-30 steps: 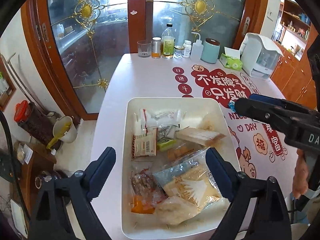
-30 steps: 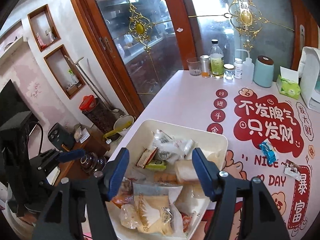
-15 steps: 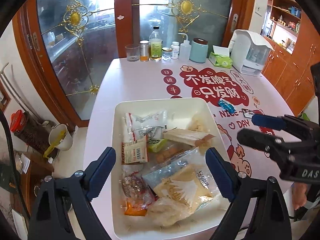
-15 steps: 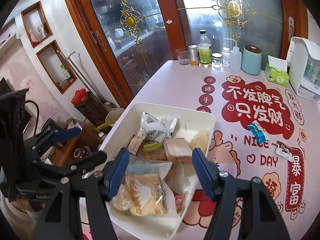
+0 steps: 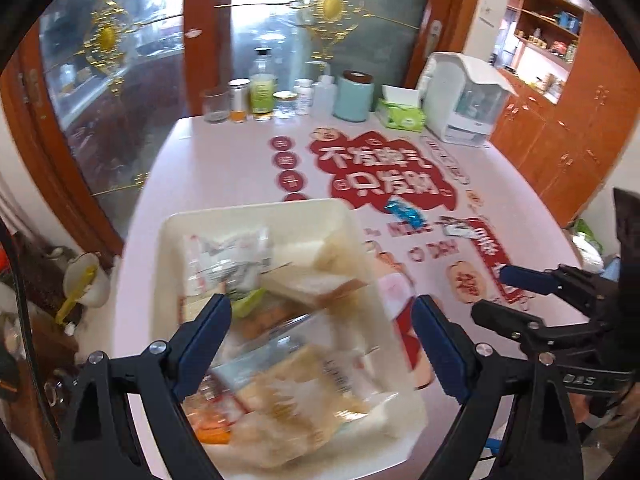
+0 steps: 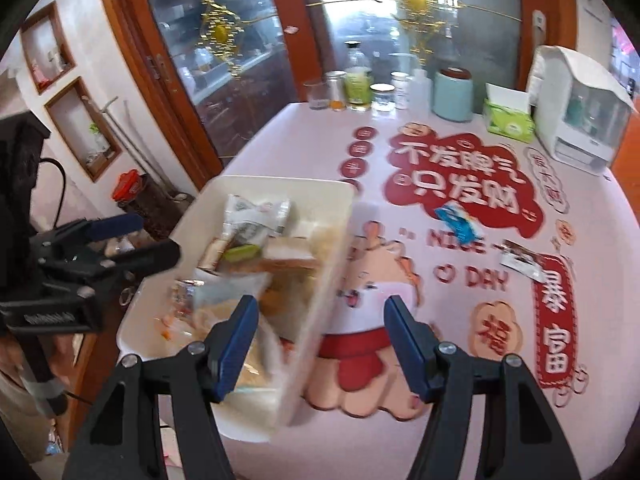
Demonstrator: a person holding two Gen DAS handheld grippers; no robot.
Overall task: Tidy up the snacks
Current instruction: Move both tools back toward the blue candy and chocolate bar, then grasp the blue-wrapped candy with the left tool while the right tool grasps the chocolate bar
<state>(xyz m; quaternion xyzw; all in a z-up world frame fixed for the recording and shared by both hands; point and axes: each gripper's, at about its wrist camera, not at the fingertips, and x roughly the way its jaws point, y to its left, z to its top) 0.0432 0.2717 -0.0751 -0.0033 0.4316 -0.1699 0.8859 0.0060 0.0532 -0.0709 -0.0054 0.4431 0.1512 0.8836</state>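
Note:
A white tray (image 5: pixel 256 208) (image 6: pixel 280 182) on the pink tablecloth holds several wrapped snacks, among them a large bread bag (image 5: pixel 288 384) and a white-grey packet (image 6: pixel 256 216). My left gripper (image 5: pixel 324 332) hangs open above the tray's near half with nothing between its fingers. It also shows at the left of the right wrist view as the left gripper (image 6: pixel 156 238). My right gripper (image 6: pixel 322 320) is open and empty over the tray's right rim, and shows as the right gripper (image 5: pixel 496 296) beside the tray. A blue wrapper (image 5: pixel 404 210) (image 6: pixel 456 222) and a small silver packet (image 5: pixel 460 228) (image 6: pixel 520 260) lie loose on the cloth.
Along the table's far edge stand a glass, bottles (image 5: pixel 262 88), a teal canister (image 5: pixel 354 96), a green tissue box (image 5: pixel 402 114) and a white appliance (image 5: pixel 460 96). Behind them is a glass door. Wooden cabinets are at the right, and floor clutter lies left of the table.
Both grippers have swung to the right, so the tray sits further left in each view. The right gripper has come off the tray's middle to its right rim. Both stay open.

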